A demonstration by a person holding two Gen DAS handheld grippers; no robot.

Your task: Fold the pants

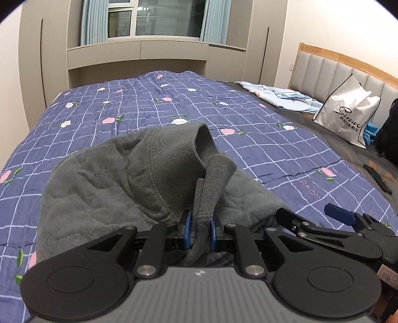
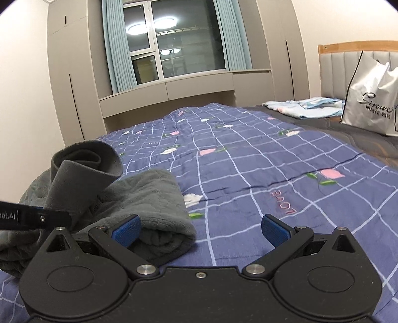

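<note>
Grey fleece pants point(image 1: 104, 183) lie bunched in a heap on the blue checked bedspread point(image 1: 261, 139). My left gripper point(image 1: 200, 223) is shut on a strip of their fabric, which rises in a loop just ahead of the blue pads. In the right wrist view the same pants point(image 2: 149, 198) show as a folded roll at the left, with a lifted fold above it. My right gripper point(image 2: 201, 227) stands open just right of the heap, low over the bedspread. The roll's end reaches in beside its left pad point(image 2: 126, 227), and nothing is gripped. A left gripper finger point(image 2: 37, 218) crosses the left edge.
A white shopping bag point(image 1: 348, 116) leans on the padded headboard point(image 1: 323, 67) at the far right. Light blue clothes point(image 1: 281, 95) lie on the dark sheet beside it. A black flat object point(image 1: 378, 179) sits near the right edge. Cabinets and a window point(image 1: 159, 17) stand beyond the bed.
</note>
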